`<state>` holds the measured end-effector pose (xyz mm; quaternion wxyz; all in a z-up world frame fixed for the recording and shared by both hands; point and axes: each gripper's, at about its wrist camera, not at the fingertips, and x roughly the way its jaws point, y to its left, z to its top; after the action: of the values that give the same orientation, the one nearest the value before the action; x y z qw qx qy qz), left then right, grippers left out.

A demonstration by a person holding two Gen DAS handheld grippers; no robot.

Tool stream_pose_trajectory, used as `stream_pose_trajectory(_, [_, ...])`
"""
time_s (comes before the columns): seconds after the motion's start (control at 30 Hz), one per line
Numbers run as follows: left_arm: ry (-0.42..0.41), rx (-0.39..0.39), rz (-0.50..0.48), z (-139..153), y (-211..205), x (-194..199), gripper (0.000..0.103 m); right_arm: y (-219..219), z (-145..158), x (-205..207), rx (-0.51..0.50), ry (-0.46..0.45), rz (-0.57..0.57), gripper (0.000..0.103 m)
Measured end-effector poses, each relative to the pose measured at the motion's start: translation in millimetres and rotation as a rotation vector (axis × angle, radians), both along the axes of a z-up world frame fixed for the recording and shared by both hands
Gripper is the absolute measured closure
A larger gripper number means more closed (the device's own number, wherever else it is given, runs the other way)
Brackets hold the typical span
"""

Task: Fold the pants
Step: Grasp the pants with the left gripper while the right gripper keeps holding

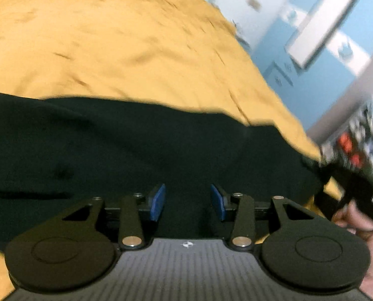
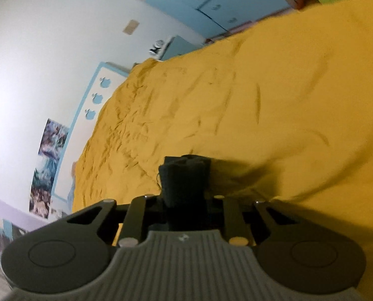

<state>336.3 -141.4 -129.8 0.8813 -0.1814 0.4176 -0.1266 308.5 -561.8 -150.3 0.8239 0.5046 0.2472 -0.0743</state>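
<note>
Lying across a bed covered by a mustard-yellow sheet (image 1: 116, 40), the black pants (image 1: 136, 145) fill the lower half of the left wrist view, spread fairly flat with 1 long edge running against the yellow. The left tool (image 1: 188, 202) hovers over that dark cloth with its blue pads (image 1: 158, 202) standing roughly half apart and nothing pinched between them. In the right wrist view, the right tool (image 2: 186, 195) is closed nearly tight on a bunched wad of the same black fabric (image 2: 183, 175), which stands up between the jaws above the rumpled sheet. By the look of it the pants are light, limp and a little slippery, so they should sag and slide wherever unsupported, and a pinch on 1 layer alone may let the layer beneath drop away. Firmer holds would likely be the thicker seams, such as a waistband or hem, taking both layers at a corner. A blue-and-white cupboard (image 2: 211, 7) stands beyond the bed.
</note>
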Motion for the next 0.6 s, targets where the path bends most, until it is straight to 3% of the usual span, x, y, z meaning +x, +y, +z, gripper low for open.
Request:
stream_pose_trajectory(0.2, [0.018, -0.084, 0.158, 11.1, 80.9, -17.8, 0.053, -2.2, -0.4, -6.0, 0.018, -0.011, -0.023, 0.089])
stream_pose_trajectory(0.33, [0.016, -0.102, 0.203, 15.1, 108.3, -25.7, 0.053, 12.3, 14.2, 2.1, -0.05, -0.055, -0.008, 0.089])
stream_pose_trajectory(0.47, [0.015, -0.111, 0.215, 15.5, 122.2, -27.0, 0.053, 58.1, 55.9, 5.4, -0.303, -0.18, 0.105, 0.089])
stream_pose_trajectory(0.6, [0.02, -0.116, 0.217, 13.8, 125.7, -26.2, 0.053, 141.2, 87.6, 0.1, -0.619, -0.354, 0.353, 0.089])
